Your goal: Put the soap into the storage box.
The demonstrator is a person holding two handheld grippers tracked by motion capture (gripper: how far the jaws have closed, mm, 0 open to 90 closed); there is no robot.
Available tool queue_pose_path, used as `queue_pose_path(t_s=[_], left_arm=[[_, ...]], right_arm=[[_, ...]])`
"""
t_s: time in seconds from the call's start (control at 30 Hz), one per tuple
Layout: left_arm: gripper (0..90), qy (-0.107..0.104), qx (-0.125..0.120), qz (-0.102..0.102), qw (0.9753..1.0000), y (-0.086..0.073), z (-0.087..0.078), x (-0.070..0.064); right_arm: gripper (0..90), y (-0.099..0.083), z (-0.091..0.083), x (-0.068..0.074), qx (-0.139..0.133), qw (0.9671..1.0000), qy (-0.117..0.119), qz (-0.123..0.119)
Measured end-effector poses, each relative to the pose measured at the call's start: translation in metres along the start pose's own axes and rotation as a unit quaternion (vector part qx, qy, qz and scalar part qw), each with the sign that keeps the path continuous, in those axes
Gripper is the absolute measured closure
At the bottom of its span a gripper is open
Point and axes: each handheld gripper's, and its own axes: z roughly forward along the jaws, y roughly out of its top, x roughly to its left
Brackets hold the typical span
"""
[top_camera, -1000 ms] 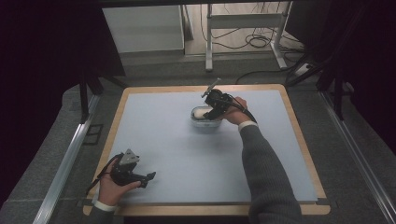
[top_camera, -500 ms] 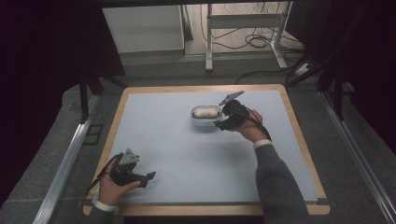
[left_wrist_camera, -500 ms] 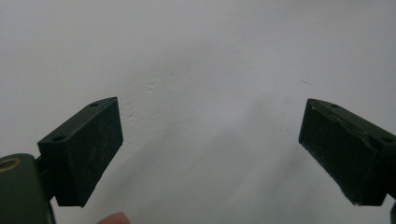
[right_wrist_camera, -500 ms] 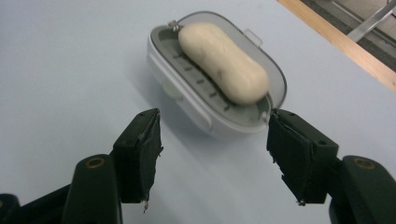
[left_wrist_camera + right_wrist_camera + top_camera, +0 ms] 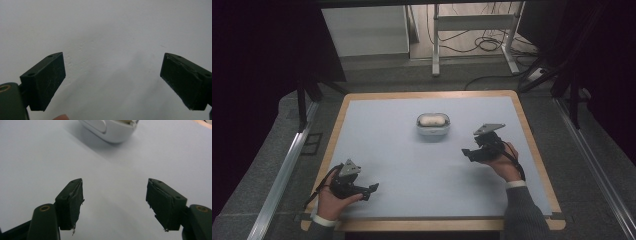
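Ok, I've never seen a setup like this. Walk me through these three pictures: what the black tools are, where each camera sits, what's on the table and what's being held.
No robot here: a person holds a hand tool with two black jaws in each hand. The high view looks down from above the person's side of the table, a pale sheet with a wooden rim. The left gripper rests near the front left corner; the right gripper is on the right side. The other two pictures come from small cameras riding on the tools, looking along the jaws. The left gripper faces bare table. The right gripper faces a small white lidded container, which also sits mid-table in the high view, apart from the gripper. Both pairs of jaws stand wide open with nothing between them.
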Motion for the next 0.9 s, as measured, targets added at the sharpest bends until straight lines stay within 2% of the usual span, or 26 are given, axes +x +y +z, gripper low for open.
queue_pose_path(t_s=[0.17, 0.27, 0.37, 0.4, 0.47, 0.63, 0.9], left_arm=[[6.4, 0.0, 0.0, 0.0, 1.0, 0.0, 0.0, 0.0], [6.4, 0.0, 0.0, 0.0, 1.0, 0.0, 0.0, 0.0], [6.4, 0.001, 0.0, 0.001, 1.0, 0.0, 0.001, -0.001], [6.5, 0.001, 0.0, 0.001, 1.0, 0.0, 0.001, -0.001], [6.4, 0.002, 0.001, 0.001, 1.0, 0.0, 0.001, -0.001], [6.5, 0.003, -0.001, 0.001, 1.0, 0.0, 0.001, -0.001], [6.5, 0.003, -0.002, 0.001, 1.0, 0.0, 0.0, -0.001]], right_arm=[[26.1, -0.025, -0.011, 0.0, -0.007, 0.9996, -0.014, 0.023], [25.2, -0.04, -0.016, -0.002, -0.012, 0.9991, -0.015, 0.038], [25.0, -0.053, -0.02, -0.003, -0.027, 0.9979, -0.017, 0.056], [24.6, -0.055, -0.019, -0.004, -0.023, 0.9979, -0.017, 0.058], [23.9, -0.058, -0.019, -0.005, -0.016, 0.998, -0.026, 0.055], [23.8, -0.057, -0.019, -0.005, -0.025, 0.9976, -0.027, 0.058], [22.5, -0.058, -0.015, -0.003, -0.019, 0.998, -0.031, 0.052]])
